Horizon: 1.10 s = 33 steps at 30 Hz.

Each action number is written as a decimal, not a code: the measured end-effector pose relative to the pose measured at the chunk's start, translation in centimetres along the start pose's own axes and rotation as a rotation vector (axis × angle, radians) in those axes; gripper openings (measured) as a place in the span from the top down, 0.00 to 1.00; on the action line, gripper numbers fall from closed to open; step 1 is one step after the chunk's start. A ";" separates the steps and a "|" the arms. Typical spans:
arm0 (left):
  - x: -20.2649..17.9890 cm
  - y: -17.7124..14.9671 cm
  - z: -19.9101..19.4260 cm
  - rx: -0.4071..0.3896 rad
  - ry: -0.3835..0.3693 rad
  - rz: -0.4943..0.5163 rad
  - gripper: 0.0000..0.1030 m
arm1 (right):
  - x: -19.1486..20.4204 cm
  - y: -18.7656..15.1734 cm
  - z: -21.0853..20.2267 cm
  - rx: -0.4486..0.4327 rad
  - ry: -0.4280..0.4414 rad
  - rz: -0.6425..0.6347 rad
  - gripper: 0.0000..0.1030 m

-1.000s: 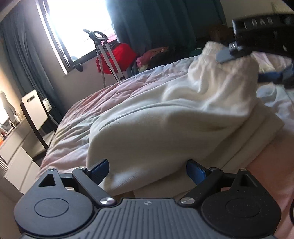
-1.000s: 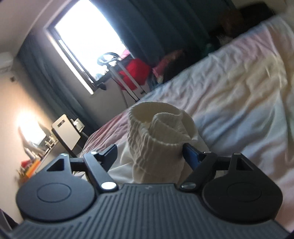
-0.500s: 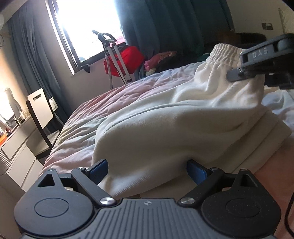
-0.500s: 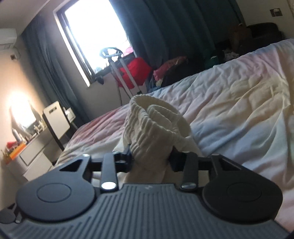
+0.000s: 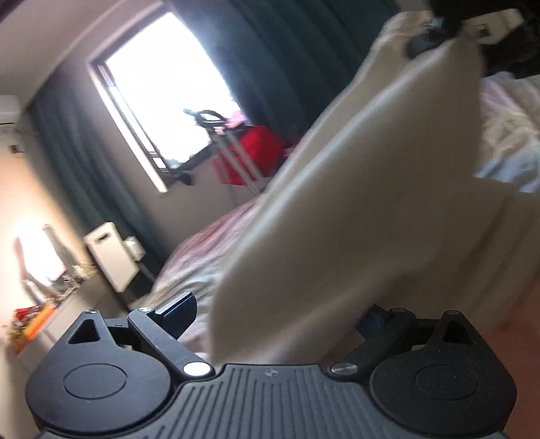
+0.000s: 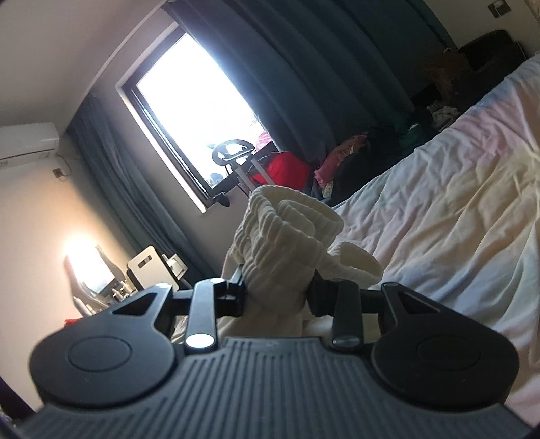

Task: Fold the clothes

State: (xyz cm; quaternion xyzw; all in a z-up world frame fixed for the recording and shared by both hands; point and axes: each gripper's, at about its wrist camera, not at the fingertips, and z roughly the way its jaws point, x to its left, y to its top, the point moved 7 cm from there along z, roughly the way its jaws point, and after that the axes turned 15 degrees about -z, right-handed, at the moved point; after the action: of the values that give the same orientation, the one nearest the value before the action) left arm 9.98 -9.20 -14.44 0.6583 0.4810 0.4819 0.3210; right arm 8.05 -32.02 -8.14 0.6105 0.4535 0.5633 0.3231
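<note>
A cream-white garment (image 5: 354, 209) with a ribbed elastic waistband (image 6: 287, 233) hangs stretched above the bed. My right gripper (image 6: 275, 293) is shut on the bunched waistband and holds it up. It shows at the top right of the left wrist view (image 5: 435, 30), lifting the cloth. My left gripper (image 5: 280, 314) is open, its fingers (image 5: 179, 310) set wide apart, and the lower cloth drapes between them. The right finger is mostly hidden by cloth.
The bed (image 6: 455, 209) with a wrinkled pale pink and white cover lies below. A window (image 6: 189, 111) with dark teal curtains, a red bag (image 6: 283, 169), a clothes pile (image 6: 337, 158) and a white chair (image 5: 108, 256) stand beyond the bed.
My right gripper shut on the waistband and lifted it. The garment rose off the bed and stretched upward. The left wrist view tilted and blurred as it moved.
</note>
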 end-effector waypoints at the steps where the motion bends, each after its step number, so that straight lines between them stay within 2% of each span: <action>1: 0.5 0.1 0.2 0.001 0.019 -0.015 0.05 | -0.3 -0.3 0.2 0.013 -0.012 0.004 0.63; 3: 1.4 0.2 0.5 0.020 0.007 -0.070 0.14 | -1.1 -1.0 0.7 0.049 -0.043 0.019 0.63; 4: 1.6 0.3 0.5 0.028 -0.010 -0.091 0.25 | -1.4 -1.5 0.8 0.067 -0.059 0.025 0.63; 6: 2.1 0.6 0.3 0.043 -0.044 -0.131 0.36 | -2.0 -2.0 0.9 0.090 -0.078 0.033 0.62; 8: 2.0 0.8 -0.2 0.041 -0.079 -0.127 0.61 | -2.4 -2.6 0.9 0.109 -0.094 0.042 0.62; 9: 1.9 0.8 -0.6 0.040 -0.095 -0.116 0.66 | -2.7 -2.8 0.9 0.119 -0.102 0.046 0.61; 10: 1.7 0.8 -1.1 0.039 -0.111 -0.105 0.76 | -2.9 -3.1 0.9 0.128 -0.110 0.051 0.60; 11: 1.6 0.7 -1.5 0.042 -0.131 -0.092 0.82 | -3.2 -3.3 0.9 0.138 -0.118 0.055 0.60; 14: 1.4 0.0 -2.2 0.083 -0.190 -0.074 0.87 | -3.9 -4.1 0.9 0.166 -0.141 0.068 0.56; 16: 1.5 -0.9 -2.0 0.168 -0.236 -0.099 0.88 | -4.4 -4.8 1.1 0.205 -0.179 0.061 0.41; 19: 1.9 -2.0 -1.0 0.269 -0.273 -0.142 0.87 | -5.6 -6.2 1.5 0.270 -0.216 0.100 0.24; 24: 1.9 -2.2 -1.4 0.276 -0.267 -0.143 0.84 | -6.6 -7.6 2.1 0.315 -0.136 0.263 0.24; 26: 1.7 -2.1 -1.1 0.279 -0.269 -0.132 0.82 | -6.7 -8.4 2.5 0.354 -0.130 0.276 0.14; 30: 1.5 -2.0 -0.5 0.284 -0.271 -0.125 0.79 | -6.8 -9.7 3.7 0.410 -0.091 0.314 0.14; 33: 1.7 -2.1 -0.3 0.297 -0.272 -0.147 0.78 | -6.3 -10.0 4.3 0.438 -0.067 0.285 0.14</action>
State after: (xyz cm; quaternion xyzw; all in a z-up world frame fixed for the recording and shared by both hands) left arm 9.18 -6.94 -15.63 0.7205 0.5456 0.2877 0.3169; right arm 10.62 -33.48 -20.28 0.7419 0.4630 0.4709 0.1156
